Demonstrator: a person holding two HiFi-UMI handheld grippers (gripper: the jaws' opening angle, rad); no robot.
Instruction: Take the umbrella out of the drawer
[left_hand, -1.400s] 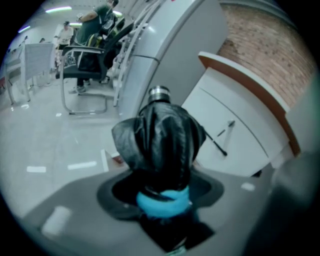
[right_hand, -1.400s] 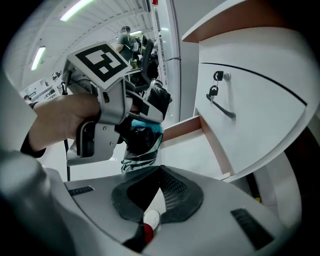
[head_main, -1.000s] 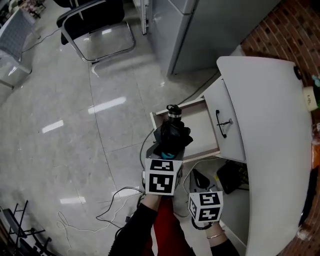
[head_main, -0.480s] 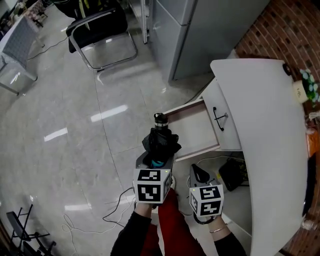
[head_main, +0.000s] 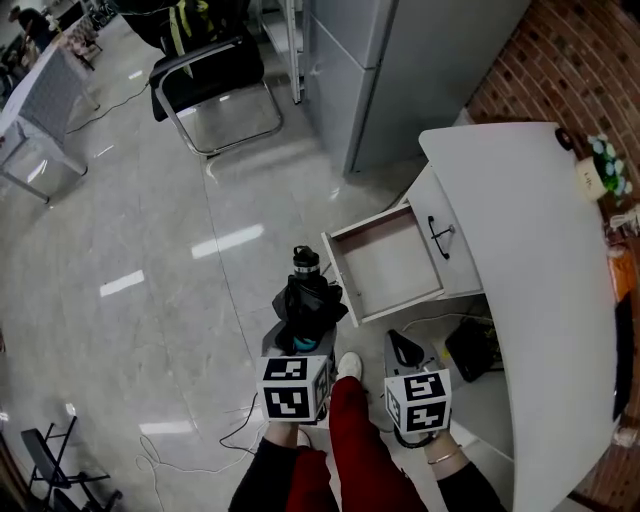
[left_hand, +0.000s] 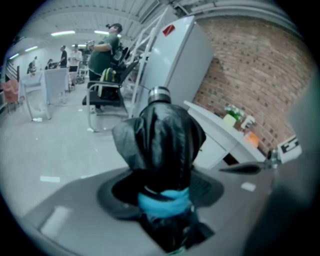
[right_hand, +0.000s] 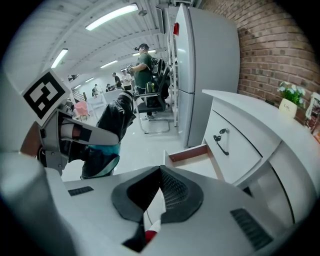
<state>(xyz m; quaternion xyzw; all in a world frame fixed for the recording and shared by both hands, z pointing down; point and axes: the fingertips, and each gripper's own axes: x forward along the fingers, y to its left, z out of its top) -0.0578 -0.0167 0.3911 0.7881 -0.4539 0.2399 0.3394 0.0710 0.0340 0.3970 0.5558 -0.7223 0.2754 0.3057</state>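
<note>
A folded black umbrella (head_main: 308, 300) with a blue strap and a silver-ringed cap (head_main: 305, 262) hangs over the floor, left of the drawer's front corner. My left gripper (head_main: 303, 338) is shut on its lower part; in the left gripper view the umbrella (left_hand: 162, 140) fills the space between the jaws of that gripper (left_hand: 164, 196). The white drawer (head_main: 342, 268) stands pulled out of the desk, and its inside shows nothing. My right gripper (head_main: 400, 346) hangs below the drawer, holding nothing; in its own view this gripper (right_hand: 159, 172) has its pads meeting.
A white curved desk (head_main: 530, 260) with a black drawer handle (head_main: 438, 236) runs along the right, beside a brick wall. A grey cabinet (head_main: 400, 70) stands behind it. A black chair (head_main: 215, 80) stands at the back left. Cables (head_main: 190, 450) lie on the floor near my feet.
My left gripper has drawn the umbrella up out of the drawer and leftward, so it now hangs over the floor. The right gripper rose slightly.
</note>
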